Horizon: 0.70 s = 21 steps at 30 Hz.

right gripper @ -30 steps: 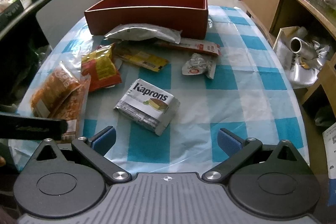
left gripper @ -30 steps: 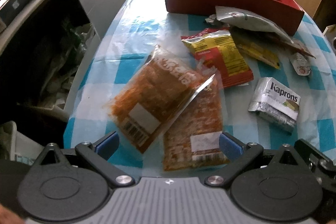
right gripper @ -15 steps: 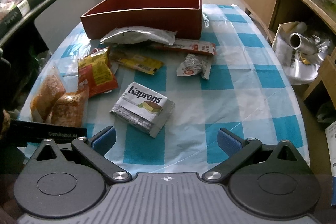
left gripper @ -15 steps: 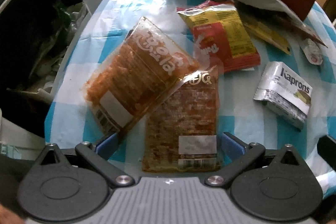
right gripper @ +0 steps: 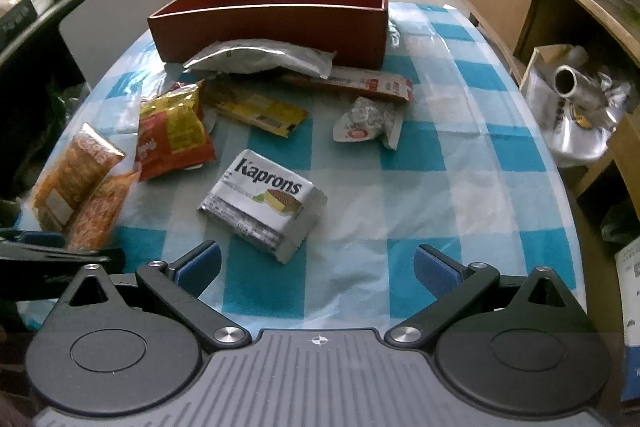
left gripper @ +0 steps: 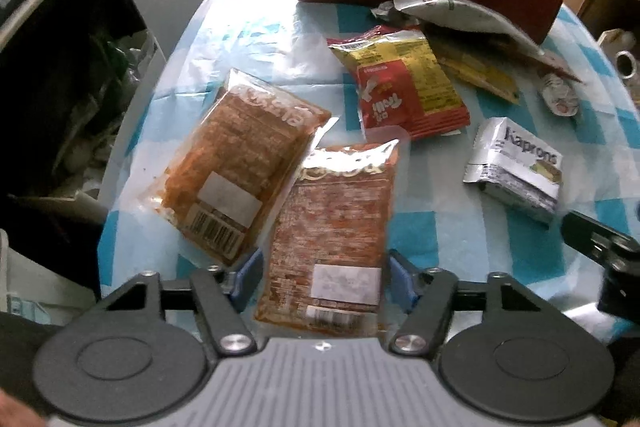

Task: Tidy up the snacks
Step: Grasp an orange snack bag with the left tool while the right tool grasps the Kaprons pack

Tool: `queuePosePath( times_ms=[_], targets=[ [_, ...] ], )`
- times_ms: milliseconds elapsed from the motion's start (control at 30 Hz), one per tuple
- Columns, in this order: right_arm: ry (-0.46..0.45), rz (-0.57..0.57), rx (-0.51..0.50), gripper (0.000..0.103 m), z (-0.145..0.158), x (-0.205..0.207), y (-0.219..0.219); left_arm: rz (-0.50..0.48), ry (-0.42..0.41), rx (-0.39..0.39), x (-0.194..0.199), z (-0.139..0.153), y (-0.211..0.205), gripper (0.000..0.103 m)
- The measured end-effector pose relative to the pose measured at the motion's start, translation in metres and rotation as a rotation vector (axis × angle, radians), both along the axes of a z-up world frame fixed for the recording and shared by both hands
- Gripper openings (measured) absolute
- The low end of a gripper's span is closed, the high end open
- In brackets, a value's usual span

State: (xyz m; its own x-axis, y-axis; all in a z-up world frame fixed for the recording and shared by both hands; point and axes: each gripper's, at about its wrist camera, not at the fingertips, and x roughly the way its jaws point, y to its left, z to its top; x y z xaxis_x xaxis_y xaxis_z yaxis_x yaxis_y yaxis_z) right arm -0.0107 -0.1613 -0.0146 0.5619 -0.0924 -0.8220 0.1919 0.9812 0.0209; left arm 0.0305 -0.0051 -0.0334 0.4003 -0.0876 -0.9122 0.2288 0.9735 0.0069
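Orange snack pack (left gripper: 328, 247) lay flat at lower centre; red box (right gripper: 276, 19) sat open, upper centre.

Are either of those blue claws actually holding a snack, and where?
The left gripper, jaws just closing, pinches the nearer orange snack packet across its near, labelled end. The right gripper holds nothing.

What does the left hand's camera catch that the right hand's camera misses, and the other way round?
Only the left camera shows the left gripper closing around the nearer orange snack bag, with the barcode on the other orange bag visible. Only the right camera shows the open right gripper and the foil roll beside the table. Both show the red box, the Kaprons pack and the red-and-yellow bag.
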Motion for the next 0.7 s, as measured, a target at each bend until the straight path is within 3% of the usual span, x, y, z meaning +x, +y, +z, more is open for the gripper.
queuePosePath(
  times_ms=[200,400,533,567,700],
  targets=[
    [0.001,0.172,-0.008,0.103,0.004,0.025,0.008,-0.074,0.009,-0.026,-0.002,0.003,0.003,0.044],
    [0.068,0.423,-0.089,0.103,-0.010,0.062,0.027,-0.084,0.034,-0.086,0.001,0.000,0.010,0.064],
    [0.163,0.484,-0.134,0.103,-0.033,0.080,0.031,-0.090,0.042,-0.087,0.004,-0.004,0.011,0.077],
    [0.166,0.479,-0.095,0.103,-0.037,0.083,0.027,-0.100,0.036,-0.082,0.004,-0.004,0.010,0.079],
    [0.156,0.497,-0.067,0.103,-0.037,0.085,0.017,-0.138,0.021,-0.010,-0.002,-0.004,0.009,0.079]
  ],
)
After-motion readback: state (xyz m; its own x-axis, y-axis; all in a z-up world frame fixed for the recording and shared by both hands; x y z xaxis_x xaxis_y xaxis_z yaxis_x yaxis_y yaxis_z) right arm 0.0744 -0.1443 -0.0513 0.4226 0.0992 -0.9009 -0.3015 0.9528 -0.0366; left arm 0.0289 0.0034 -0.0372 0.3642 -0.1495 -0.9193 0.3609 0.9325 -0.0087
